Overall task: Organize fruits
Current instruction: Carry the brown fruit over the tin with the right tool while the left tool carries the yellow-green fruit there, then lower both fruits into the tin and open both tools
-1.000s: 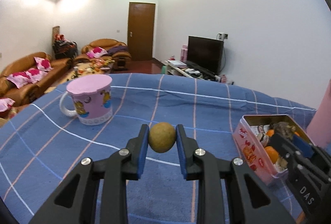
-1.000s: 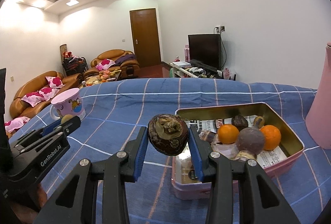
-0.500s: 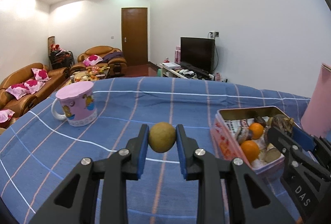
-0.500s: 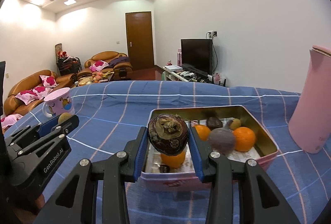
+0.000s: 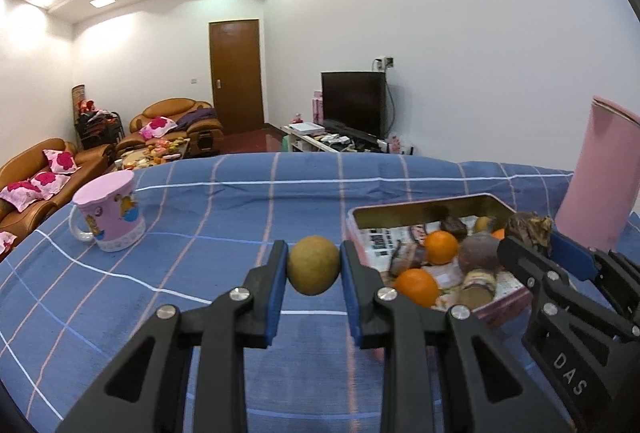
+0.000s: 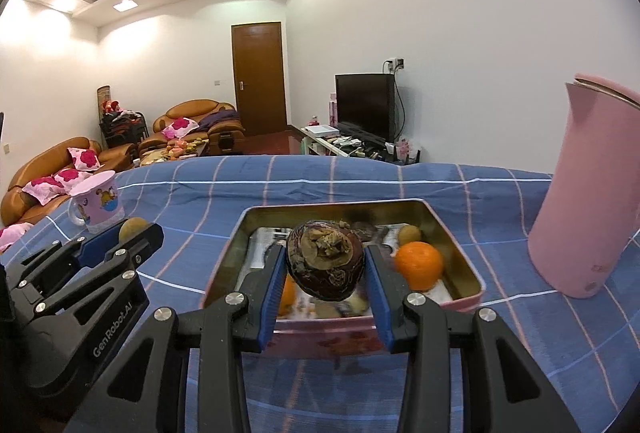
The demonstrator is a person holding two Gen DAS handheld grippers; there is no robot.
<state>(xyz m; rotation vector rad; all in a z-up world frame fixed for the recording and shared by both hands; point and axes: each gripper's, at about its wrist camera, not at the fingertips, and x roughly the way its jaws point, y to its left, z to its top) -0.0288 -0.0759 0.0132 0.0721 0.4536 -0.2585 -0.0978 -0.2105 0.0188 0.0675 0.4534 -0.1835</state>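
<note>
My left gripper [image 5: 314,267] is shut on a round yellow-green fruit [image 5: 314,265], held above the blue cloth just left of the pink tin [image 5: 420,208]. My right gripper [image 6: 325,267] is shut on a dark wrinkled mangosteen [image 6: 325,265], held over the near part of the tin [image 6: 332,211]. The tin holds oranges [image 6: 419,265], a purple fruit [image 5: 478,256] and other small fruits on printed paper. Each gripper shows in the other's view: the right one [image 5: 532,237] with the mangosteen, the left one [image 6: 132,233] with the yellow-green fruit.
A pink cartoon mug [image 5: 110,211] stands at the left of the table [image 5: 240,201]. A tall pink jug [image 6: 588,193] stands right of the tin. Sofas, a door and a TV lie beyond the table's far edge.
Both grippers have moved right toward the tin with their fruits. The right gripper now sits over the tin's near edge; the left one is close beside its left wall.
</note>
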